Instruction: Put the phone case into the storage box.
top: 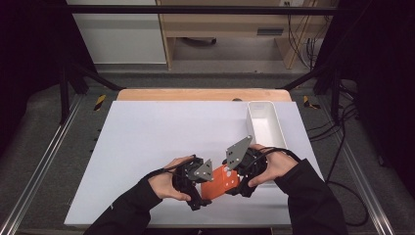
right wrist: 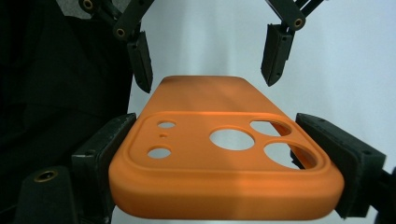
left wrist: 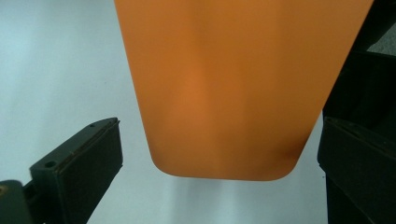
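Note:
An orange phone case (right wrist: 224, 177) with camera cut-outs is held flat above the white table top. My right gripper (right wrist: 217, 125) is shut on it, its pads pressed on both long sides at the camera end. In the high view the case (top: 222, 181) sits between the two hands near the table's front edge, with the right gripper (top: 234, 175) on its right. My left gripper (left wrist: 219, 135) is open and straddles the case's plain far end (left wrist: 233, 84), with a gap showing at the left pad. The right gripper view shows those left fingers (right wrist: 141, 60) either side of that end.
A long white bin (top: 264, 122) stands at the back right of the white table sheet (top: 156, 137), just beyond my right hand. A wooden edge (top: 195, 94) runs along the back. Black frame posts and cables flank the table.

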The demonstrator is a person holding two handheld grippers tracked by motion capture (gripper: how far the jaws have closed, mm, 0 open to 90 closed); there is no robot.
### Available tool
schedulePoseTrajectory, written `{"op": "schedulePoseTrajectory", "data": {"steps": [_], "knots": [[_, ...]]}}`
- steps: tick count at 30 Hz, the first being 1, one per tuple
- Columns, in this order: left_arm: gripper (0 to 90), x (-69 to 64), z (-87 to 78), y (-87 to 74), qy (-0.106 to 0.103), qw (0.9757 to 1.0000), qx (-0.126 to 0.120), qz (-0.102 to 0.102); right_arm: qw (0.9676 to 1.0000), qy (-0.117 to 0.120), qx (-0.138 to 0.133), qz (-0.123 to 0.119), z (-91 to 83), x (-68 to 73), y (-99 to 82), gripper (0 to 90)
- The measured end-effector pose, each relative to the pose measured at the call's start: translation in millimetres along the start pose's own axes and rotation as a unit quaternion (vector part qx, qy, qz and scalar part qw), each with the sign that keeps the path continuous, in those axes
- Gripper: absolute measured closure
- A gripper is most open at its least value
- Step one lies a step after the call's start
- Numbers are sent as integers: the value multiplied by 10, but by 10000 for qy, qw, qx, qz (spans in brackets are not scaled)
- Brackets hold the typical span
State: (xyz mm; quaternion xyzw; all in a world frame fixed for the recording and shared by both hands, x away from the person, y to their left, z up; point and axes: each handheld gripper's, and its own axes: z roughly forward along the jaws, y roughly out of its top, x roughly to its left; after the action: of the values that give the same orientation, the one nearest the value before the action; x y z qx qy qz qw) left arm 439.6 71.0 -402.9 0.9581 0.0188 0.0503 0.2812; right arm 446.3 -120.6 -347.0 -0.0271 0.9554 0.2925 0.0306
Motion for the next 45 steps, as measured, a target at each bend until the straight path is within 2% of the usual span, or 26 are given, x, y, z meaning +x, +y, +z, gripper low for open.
{"op": "schedulePoseTrajectory", "data": {"steps": [18,23,24,30,36,37,45], "knots": [[0,23,134,85,16,9995,299,53,10000,-7,92,-30,37,-3,42,162],[12,22,154,109,60,9993,359,130,9999,-18,99,-20,51,-4,49,162],[14,13,170,111,79,9994,341,67,10000,-20,95,-19,54,-3,49,162],[27,6,181,126,56,9993,358,71,9999,-27,102,-25,49,-5,55,162],[48,9,190,135,66,9986,488,203,9999,-37,102,-63,58,-4,60,162],[49,-6,202,135,64,9990,423,119,9999,-29,102,-62,61,-5,62,162],[102,-8,200,156,56,9985,481,268,9999,-17,148,-50,68,2,65,162]]}}
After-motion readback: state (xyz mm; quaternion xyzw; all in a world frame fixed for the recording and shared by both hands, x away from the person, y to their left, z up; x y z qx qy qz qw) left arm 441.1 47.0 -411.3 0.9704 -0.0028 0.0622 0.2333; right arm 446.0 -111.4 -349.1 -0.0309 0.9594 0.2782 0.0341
